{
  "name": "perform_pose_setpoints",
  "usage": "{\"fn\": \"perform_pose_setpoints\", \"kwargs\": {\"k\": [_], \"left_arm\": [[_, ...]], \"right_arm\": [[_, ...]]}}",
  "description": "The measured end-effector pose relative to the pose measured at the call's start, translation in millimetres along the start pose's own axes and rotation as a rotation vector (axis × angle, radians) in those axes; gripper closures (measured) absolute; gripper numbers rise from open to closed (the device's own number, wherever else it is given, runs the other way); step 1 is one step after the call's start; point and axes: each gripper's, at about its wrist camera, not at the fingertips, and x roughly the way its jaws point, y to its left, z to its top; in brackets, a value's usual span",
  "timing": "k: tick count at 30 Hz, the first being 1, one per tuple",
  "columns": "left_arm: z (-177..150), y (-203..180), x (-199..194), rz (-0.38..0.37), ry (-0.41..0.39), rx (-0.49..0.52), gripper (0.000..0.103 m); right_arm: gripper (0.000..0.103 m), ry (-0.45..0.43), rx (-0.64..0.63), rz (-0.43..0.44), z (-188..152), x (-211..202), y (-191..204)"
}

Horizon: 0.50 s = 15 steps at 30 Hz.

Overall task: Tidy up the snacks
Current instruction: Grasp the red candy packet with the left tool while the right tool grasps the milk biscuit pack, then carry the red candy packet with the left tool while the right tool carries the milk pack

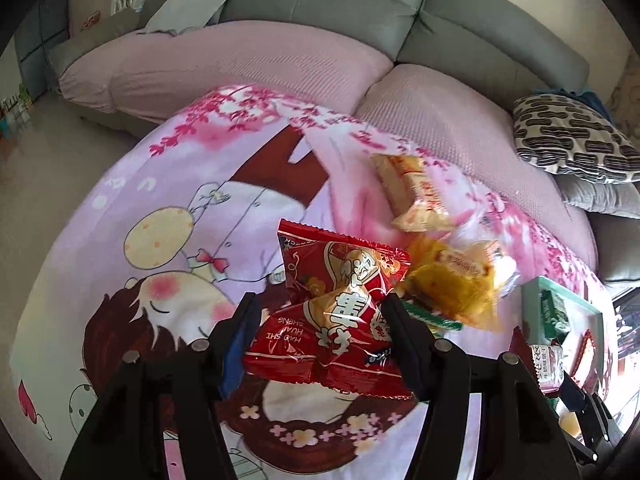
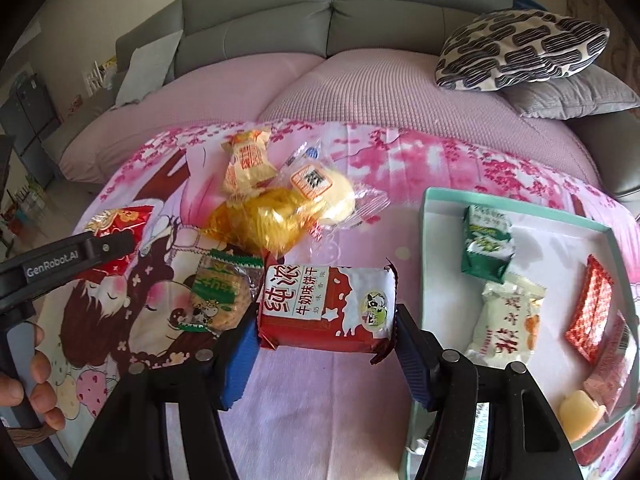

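Both grippers are loaded: the left gripper (image 1: 320,344) pinches a red snack packet (image 1: 332,320) over the blanket's (image 1: 120,200) middle, the right gripper (image 2: 324,344) clamps the milk biscuit pack (image 2: 328,308) by its ends, just beside the tray's (image 2: 440,196) left rim. Crinkly slippery film, probably light, brittle biscuits inside, so grip gently at the sealed ends.

A blanket (image 2: 460,160) covers the sofa (image 2: 360,12) seat. On it, a tray (image 2: 440,196) lies to the right, holding several snack packets; a biscuit packet (image 2: 486,244) sits at its back. Left of the tray, a heap of snacks (image 2: 264,200) lies on the blanket. A cushion (image 2: 520,52) rests behind the tray, on the seat.
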Motion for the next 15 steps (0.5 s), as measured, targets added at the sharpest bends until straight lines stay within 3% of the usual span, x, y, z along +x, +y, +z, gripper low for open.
{"fn": "perform_pose_setpoints", "kwargs": {"k": [7,15], "left_arm": [[2,-52,-12,-0.077,-0.031,0.1,0.039],[-17,-137,-19,-0.192,-0.018,0.297,0.039]], "right_arm": [[0.037,-0.041,0.086,-0.052,3,-25,-39],[0.037,-0.05,0.252,-0.175,0,-41,-117]]}}
